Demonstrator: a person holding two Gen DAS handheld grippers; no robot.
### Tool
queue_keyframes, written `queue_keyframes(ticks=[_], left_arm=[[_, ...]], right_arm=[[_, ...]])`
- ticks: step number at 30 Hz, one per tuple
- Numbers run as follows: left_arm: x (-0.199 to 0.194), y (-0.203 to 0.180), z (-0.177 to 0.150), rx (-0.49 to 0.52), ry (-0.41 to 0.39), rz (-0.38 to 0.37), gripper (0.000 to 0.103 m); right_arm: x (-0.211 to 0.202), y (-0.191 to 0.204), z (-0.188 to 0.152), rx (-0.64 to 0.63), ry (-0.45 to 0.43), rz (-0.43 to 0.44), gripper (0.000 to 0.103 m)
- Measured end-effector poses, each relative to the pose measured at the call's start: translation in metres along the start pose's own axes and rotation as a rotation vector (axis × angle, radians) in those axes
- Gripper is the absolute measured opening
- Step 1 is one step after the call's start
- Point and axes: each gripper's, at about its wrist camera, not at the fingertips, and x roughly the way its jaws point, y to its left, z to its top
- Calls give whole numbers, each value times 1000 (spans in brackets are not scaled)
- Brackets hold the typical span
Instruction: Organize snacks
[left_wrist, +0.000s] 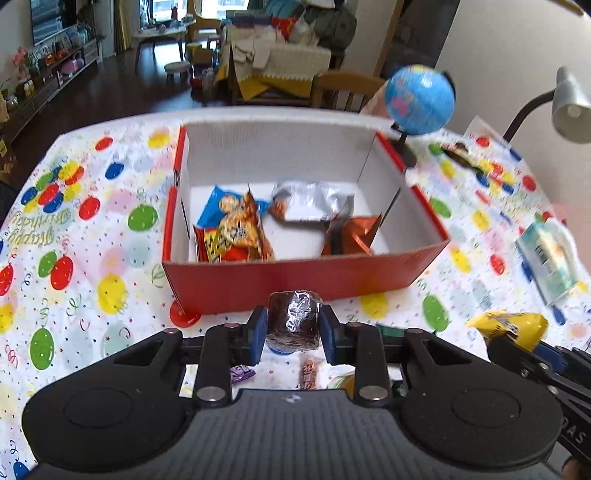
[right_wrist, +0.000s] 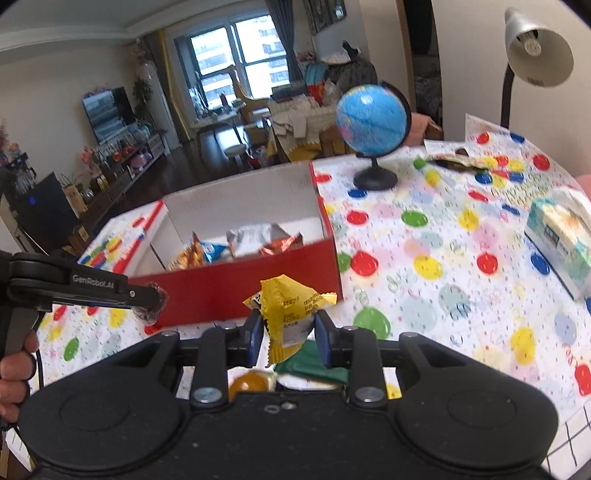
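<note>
We find the left gripper (left_wrist: 293, 325) pinching a small brown cake sealed in clear plastic wrap (left_wrist: 294, 319) between its blue pads, held above the table just in front of the near wall of the open red cardboard box with a white interior (left_wrist: 295, 280). The right gripper (right_wrist: 286, 330) is clamped on a crinkled yellow snack packet (right_wrist: 286, 314), also held clear of the tabletop and near the box's front corner. Inside the box we note several packets already lying on its floor — an orange-and-blue crisp bag (left_wrist: 236, 225), a silver foil pouch (left_wrist: 310, 201) and a copper-coloured wrapper (left_wrist: 351, 232). The box's near wall stands directly between both held snacks and the box floor. On the white tablecloth printed with coloured balloons (left_wrist: 92, 229) we record loose items below the grippers: a dark green packet (right_wrist: 314, 365), an amber round sweet (right_wrist: 248, 384), a small purple wrapper (left_wrist: 242, 373) and a small brown-and-red one (left_wrist: 308, 374). Beyond the box's right side stands a blue desk globe on a black base (right_wrist: 371, 122), close to that wall; a pale tissue pack (right_wrist: 561, 236) lies well to the right, and a grey desk lamp (right_wrist: 535, 48) rises at the far right edge. A hand (right_wrist: 14, 369) grips the left tool's handle.
</note>
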Motion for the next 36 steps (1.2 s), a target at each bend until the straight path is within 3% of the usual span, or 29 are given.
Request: queue_keyframes(ticks=[11,19,26,34,35,36], left_arm=[[-29,-2,27,14,-107,1,30],[-14,13,60,17,-122,35,30],[4,26,62,22,-72,4,30],[27,19,19,13,75,-38,30],[32,18,12,8,111,-44,35],[39,18,6,-3,154,-50,47]], right_arm=[[9,18,44,-47,-54,78,28],[46,39,74,-104,-34,99,28],[70,43,83,-97,-6,108,28],[50,27,44,-64,50,106,28],[47,25,38,-55,57,103,28],[45,23,34,-48,65,104,28]])
